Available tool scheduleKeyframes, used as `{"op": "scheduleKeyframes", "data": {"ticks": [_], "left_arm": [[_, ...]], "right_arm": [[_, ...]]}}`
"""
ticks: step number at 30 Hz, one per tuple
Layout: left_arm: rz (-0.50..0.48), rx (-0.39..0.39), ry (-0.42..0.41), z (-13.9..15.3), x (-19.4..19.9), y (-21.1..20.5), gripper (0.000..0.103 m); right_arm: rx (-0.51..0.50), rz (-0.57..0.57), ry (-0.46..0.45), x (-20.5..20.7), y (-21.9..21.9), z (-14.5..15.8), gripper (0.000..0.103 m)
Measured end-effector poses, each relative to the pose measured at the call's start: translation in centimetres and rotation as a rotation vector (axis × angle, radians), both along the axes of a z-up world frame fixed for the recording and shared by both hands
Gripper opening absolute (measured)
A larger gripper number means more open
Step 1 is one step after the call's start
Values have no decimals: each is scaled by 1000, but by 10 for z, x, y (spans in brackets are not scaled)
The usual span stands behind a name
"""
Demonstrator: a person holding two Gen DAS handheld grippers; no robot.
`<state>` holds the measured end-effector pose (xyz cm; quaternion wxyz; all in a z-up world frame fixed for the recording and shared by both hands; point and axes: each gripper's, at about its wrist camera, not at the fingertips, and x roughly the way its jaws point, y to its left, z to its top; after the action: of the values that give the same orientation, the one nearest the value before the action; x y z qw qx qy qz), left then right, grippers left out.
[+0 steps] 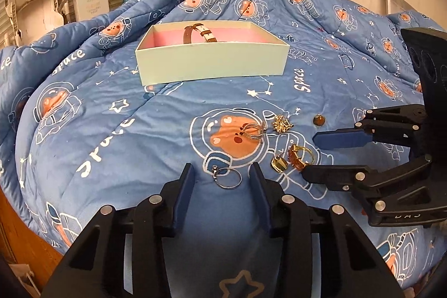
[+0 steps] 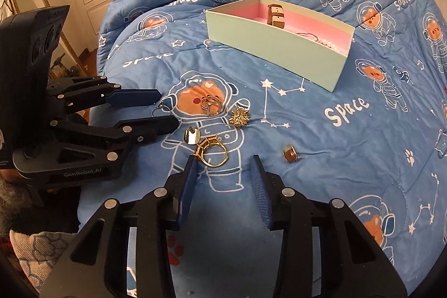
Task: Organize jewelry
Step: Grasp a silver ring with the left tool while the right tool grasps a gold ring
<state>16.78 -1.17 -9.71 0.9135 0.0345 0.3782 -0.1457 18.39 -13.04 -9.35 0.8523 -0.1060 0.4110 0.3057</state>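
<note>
My left gripper (image 1: 222, 172) stands partly open, the silver hoop earring (image 1: 227, 177) on the blue quilt (image 1: 139, 130) between its fingers, untouched. My right gripper (image 2: 225, 166) is likewise half-wide around the gold ring (image 2: 213, 155). Only the right wrist view shows a pearl strand (image 2: 328, 42) in the pale green box (image 1: 212, 63) beside the brown watch strap (image 1: 199, 32).
</note>
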Motion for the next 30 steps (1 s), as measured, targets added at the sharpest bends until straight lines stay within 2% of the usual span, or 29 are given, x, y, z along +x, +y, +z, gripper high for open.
{"op": "scheduleKeyframes", "data": {"ticks": [4,6,9,19,30], "left_arm": [[-3,4,-3,0,0,-3,33],[-5,-6,-2,0,1,-3,26],[-20,-5,-1,-1,2,-6,19],[-3,-82,0,1,1,2,19],[5,-138,-11,13,-5,10,19]], "right_arm": [[-5,16,-13,3,7,0,33],[-7,24,-17,4,9,0,32],[-4,35,-10,6,12,-1,22],[2,24,-14,3,10,2,21],[60,-33,11,-5,-7,13,21]]}}
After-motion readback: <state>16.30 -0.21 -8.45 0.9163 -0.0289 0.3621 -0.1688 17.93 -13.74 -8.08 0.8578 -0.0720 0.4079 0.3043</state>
